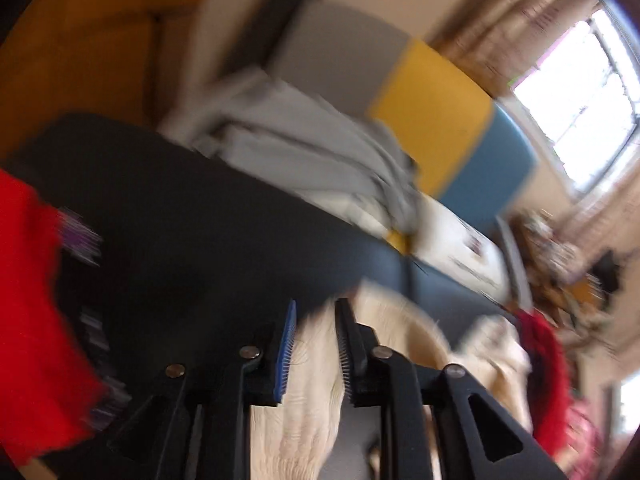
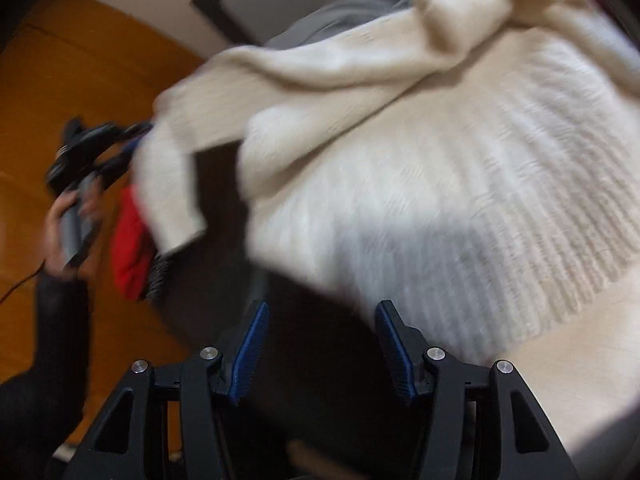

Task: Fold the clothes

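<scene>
A cream knit sweater [image 2: 420, 168] is lifted over the dark table [image 2: 312, 360] and fills the upper right of the right wrist view. My left gripper [image 1: 318, 336] is shut on a fold of the cream sweater [image 1: 308, 400]. In the right wrist view, a hand holds the left gripper [image 2: 134, 138] at the sweater's sleeve end, far left. My right gripper [image 2: 324, 324] stands open below the sweater's hem, with only dark table between its blue pads [image 2: 250, 352]. Both views are motion-blurred.
A red garment [image 1: 28, 312] lies at the table's [image 1: 180, 220] left edge, red garment [image 2: 130, 248] under the hanging sleeve. A grey garment pile [image 1: 304, 148] sits beyond the table. Yellow and blue panels [image 1: 432, 112] and a bright window [image 1: 580, 92] lie behind. An orange surface [image 2: 80, 92] spans the left.
</scene>
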Available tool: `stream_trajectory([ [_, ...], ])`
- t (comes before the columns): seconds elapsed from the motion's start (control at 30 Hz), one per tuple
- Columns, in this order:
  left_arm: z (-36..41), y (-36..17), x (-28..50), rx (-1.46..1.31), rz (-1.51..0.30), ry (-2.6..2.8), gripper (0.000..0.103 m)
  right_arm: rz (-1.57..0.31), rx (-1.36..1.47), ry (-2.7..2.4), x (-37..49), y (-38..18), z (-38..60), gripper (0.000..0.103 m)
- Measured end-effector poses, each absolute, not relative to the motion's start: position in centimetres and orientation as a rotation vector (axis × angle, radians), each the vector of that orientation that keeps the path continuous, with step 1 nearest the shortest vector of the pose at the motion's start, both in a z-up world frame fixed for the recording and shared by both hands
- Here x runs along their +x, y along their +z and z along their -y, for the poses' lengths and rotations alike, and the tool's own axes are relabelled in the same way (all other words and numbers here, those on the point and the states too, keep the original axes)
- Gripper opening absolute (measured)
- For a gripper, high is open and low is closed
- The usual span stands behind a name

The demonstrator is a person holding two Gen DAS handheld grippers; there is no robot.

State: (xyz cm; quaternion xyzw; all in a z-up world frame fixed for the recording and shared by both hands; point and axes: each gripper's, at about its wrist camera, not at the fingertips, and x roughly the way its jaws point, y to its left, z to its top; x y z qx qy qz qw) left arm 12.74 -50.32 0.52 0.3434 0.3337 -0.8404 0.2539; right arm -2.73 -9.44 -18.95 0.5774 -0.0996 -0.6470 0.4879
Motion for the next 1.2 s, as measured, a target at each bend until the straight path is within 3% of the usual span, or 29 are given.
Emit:
stream_trajectory([
  [0.13,49.4,1.3,15.2,0.911,-0.912,-2.335,0.023,0.312,1.336,-1.555,-0.6,-17.9,6.5,0.058],
  [0.33,37.5,-2.7,12.4,1.172,-0.751,-2.581,0.024,0.353,1.292,-2.051,-1.7,-14.7,-5.1,0.058],
  [0.5,27.6,-6.1,10.1,1.399,-0.581,-2.766,0.027,0.129,1.402,-2.379,-2.0,-16.5,-10.3,0.06],
  [0.67,18.1,-9.5,7.7,1.633,-0.386,-2.919,0.029,0.265,1.413,-2.46,-3.7,-19.0,-10.3,0.062],
  [0.73,18.0,-10.8,6.1,1.668,-0.36,-2.884,0.029,0.25,1.375,-2.501,-4.1,-19.3,-9.0,0.063],
  [0.8,18.0,-12.0,4.7,1.685,-0.3,-2.854,0.029,0.14,1.34,-2.502,-4.2,-19.5,-7.1,0.043],
  [0.83,17.9,-12.2,4.6,1.711,-0.268,-2.85,0.029,0.058,1.332,-2.498,-4.2,-19.5,-6.2,0.01],
  [0.97,17.4,-13.1,4.3,1.809,-0.135,-2.827,0.029,-0.234,1.25,-2.524,-4.8,-17.2,-4.7,0.009],
  [1.1,17.9,-13.0,4.9,1.957,-0.027,-2.787,0.029,-0.648,1.048,-2.71,-4.3,-10.1,-7.8,0.006],
  [1.2,19.7,-12.6,6.3,2.021,-0.019,-2.747,0.028,-0.704,1.001,-2.854,-6.4,-4.6,-12.6,0.006],
])
